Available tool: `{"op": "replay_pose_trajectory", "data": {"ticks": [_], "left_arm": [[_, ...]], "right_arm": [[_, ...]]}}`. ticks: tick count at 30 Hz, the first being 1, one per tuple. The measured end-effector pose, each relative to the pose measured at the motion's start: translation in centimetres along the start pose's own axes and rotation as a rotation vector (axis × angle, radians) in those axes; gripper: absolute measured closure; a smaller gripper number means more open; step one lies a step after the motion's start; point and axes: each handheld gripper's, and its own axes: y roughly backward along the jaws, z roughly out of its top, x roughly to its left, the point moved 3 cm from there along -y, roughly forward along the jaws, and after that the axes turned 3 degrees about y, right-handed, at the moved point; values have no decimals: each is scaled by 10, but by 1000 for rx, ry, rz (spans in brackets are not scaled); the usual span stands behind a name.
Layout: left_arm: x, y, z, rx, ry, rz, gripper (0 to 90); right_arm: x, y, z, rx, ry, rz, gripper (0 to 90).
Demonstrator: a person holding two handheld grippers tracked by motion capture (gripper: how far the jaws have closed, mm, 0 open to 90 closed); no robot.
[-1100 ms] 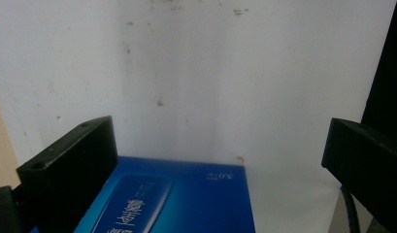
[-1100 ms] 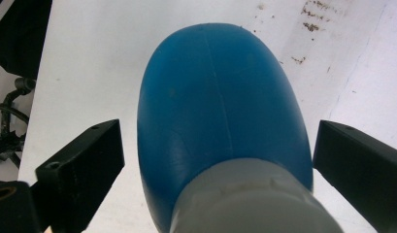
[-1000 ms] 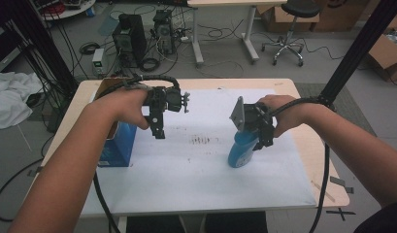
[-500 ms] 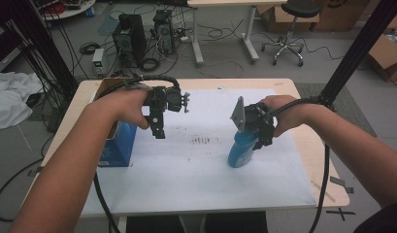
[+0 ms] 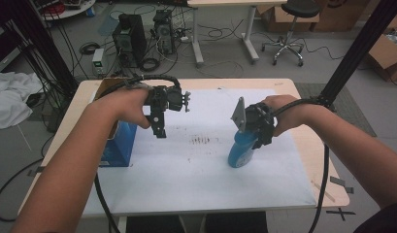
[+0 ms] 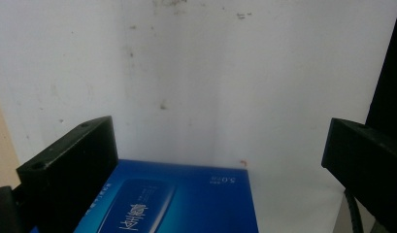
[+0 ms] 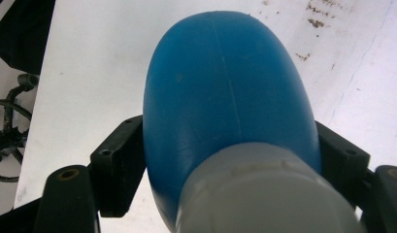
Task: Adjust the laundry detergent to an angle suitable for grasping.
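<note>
Right now your right gripper (image 5: 254, 137) is clamped on a blue bottle (image 5: 239, 151), its jaws pressing either side of the body just below the grey cap (image 7: 264, 194), as the right gripper view shows. From the high view the bottle stands slightly tilted on the white sheet (image 5: 201, 189) that covers the worktop (image 5: 310, 145), right of the middle; whether its base rests on the sheet or hangs just above it, I cannot tell.

Your left gripper (image 5: 158, 132) hangs above the left part of the sheet with its jaws spread wide and nothing between them. In the left gripper view, a blue box (image 6: 186, 204) lies below those jaws, apart from them; in the high view the box (image 5: 119, 145) sits at the left edge of the worktop, partly under your left forearm.

By my reading, the grasp on the bottle is done, and that is as far as things have got. What is left looks like carrying the bottle across toward the box, and bringing your free gripper down to the box if it has to be steadied or opened. The box looks untouched so far.
</note>
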Motion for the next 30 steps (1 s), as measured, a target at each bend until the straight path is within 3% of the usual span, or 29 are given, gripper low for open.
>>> {"op": "replay_pose_trajectory", "data": {"ticks": [11, 30], "left_arm": [[0, -1, -2, 8, 6, 2, 0], [1, -2, -1, 16, 3, 5, 1]], "right_arm": [[0, 0, 1, -1, 11, 5, 329], [-1, 0, 0, 1, 38, -3, 372]]}}
